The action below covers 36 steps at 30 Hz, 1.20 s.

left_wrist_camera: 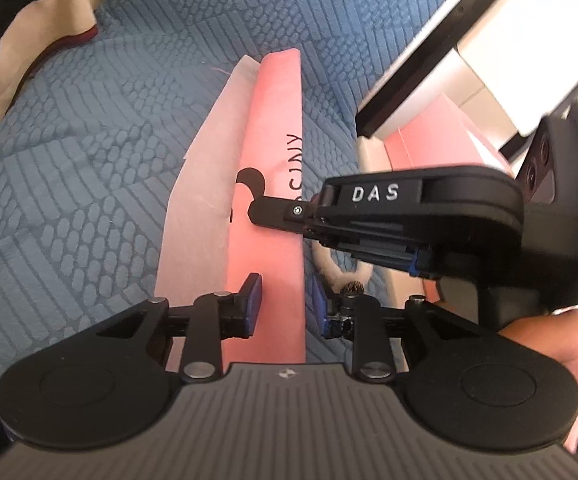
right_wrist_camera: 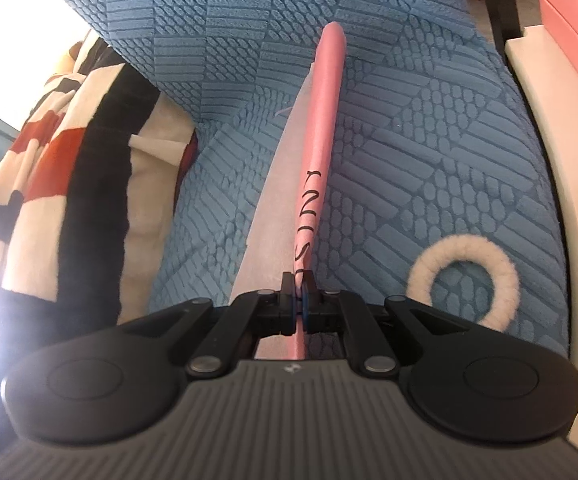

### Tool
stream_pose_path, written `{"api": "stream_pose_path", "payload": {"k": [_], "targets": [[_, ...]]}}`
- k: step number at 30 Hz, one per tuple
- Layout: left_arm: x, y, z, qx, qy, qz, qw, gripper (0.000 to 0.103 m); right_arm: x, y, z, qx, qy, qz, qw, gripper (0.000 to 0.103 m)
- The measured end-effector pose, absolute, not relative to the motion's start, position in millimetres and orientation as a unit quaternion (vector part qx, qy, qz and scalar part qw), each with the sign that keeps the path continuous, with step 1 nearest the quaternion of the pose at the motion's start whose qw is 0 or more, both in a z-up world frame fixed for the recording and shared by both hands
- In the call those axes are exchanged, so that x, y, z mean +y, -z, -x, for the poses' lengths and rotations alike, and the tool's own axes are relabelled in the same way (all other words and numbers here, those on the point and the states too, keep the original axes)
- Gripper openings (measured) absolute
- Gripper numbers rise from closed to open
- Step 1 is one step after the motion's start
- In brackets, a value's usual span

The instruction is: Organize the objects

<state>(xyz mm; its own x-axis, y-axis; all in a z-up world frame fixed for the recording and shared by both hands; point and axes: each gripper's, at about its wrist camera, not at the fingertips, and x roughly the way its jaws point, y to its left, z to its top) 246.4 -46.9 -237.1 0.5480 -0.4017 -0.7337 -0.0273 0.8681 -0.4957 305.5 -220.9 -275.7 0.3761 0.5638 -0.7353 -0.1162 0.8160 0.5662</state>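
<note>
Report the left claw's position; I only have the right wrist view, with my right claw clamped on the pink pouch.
Observer: The left claw is open, its fingers straddling the near edge of the pink pouch.
Operator: Tell me where my right claw sits along the pouch.
Observer: The right claw grips it from the side, about mid-length, just below a black printed mark.
</note>
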Motion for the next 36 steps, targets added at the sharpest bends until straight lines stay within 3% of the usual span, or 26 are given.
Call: {"api": "stream_pose_path", "payload": {"k": [6,10,17,36], "targets": [[-53,239,-246,0.473,0.104,0.213,0.849,0.030,-227,275,-300,0.518,-0.197,-0.203,0.808,0.006],[-53,235,-244,0.468,0.102,0.211,0.852,0.017,-226,272,-298,0.512,-0.194,-0.189,0.815,0.009],[-37,229,-244,0.457,0.077,0.227,0.857,0.008,-227,262,-296,0.486,-0.215,-0.199,0.824,0.016],[-8,235,-247,0.482,0.013,0.253,0.839,0.007,-198,268,-298,0.489,-0.251,-0.194,0.813,0.016]]}}
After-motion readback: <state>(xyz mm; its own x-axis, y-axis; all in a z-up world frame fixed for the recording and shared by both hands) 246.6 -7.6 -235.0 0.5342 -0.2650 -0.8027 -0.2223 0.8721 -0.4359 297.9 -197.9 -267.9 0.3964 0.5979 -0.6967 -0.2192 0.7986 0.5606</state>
